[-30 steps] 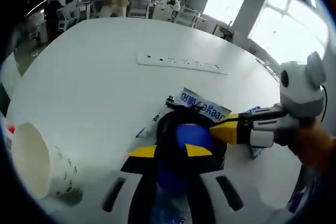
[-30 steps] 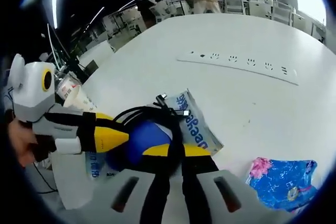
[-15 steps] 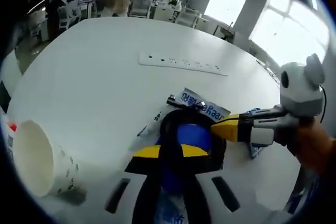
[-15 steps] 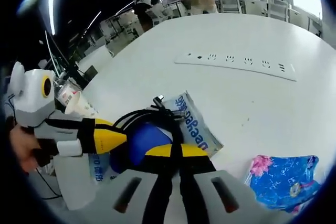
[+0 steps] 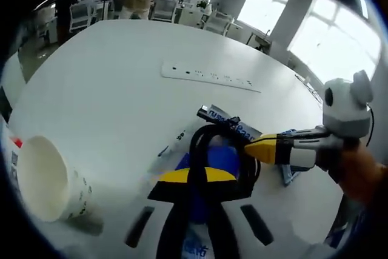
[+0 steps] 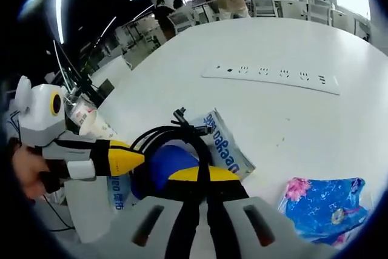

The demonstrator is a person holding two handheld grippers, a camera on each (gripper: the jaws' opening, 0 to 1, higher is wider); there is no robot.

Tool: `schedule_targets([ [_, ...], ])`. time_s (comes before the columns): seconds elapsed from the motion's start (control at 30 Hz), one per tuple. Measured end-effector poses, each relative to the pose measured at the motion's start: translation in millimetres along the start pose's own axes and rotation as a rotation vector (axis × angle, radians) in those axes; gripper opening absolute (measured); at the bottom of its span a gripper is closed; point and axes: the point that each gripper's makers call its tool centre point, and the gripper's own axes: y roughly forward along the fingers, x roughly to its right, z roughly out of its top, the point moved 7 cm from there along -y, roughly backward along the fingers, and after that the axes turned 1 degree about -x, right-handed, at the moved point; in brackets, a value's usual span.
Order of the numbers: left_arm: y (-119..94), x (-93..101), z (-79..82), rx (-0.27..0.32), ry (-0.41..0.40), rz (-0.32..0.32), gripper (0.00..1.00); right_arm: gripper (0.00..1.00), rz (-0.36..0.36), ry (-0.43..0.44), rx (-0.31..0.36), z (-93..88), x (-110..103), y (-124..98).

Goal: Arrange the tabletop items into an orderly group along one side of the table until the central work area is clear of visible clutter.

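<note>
Both grippers pinched on one coil of black cable.

Left gripper (image 5: 193, 177) and right gripper (image 6: 200, 174) clamped on the black cable coil (image 5: 213, 141), near table (image 5: 109, 83) edge, atop a blue-printed packet (image 6: 223, 150). Limp, light, prone to uncoiling; best gripped across bundled strands. Blue object beneath unidentifiable.

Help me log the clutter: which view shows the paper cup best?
The left gripper view: the paper cup lies on its side on the table, open mouth toward the camera, clear of anything in front. In the right gripper view the cup is partly hidden behind the left gripper.
</note>
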Motion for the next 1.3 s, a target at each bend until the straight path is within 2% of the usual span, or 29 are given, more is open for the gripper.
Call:
schedule_targets([
  [0.83, -24, 23.5, 8.8, 0.054, 0.009, -0.056, 0.01, 0.00, 0.003, 0.000, 0.058, 11.9, 8, -26],
  [1.3, -41, 47.6, 9.4, 0.081, 0.034, -0.096, 0.01, 0.00, -0.017, -0.007, 0.094, 10.7, 9, -56],
])
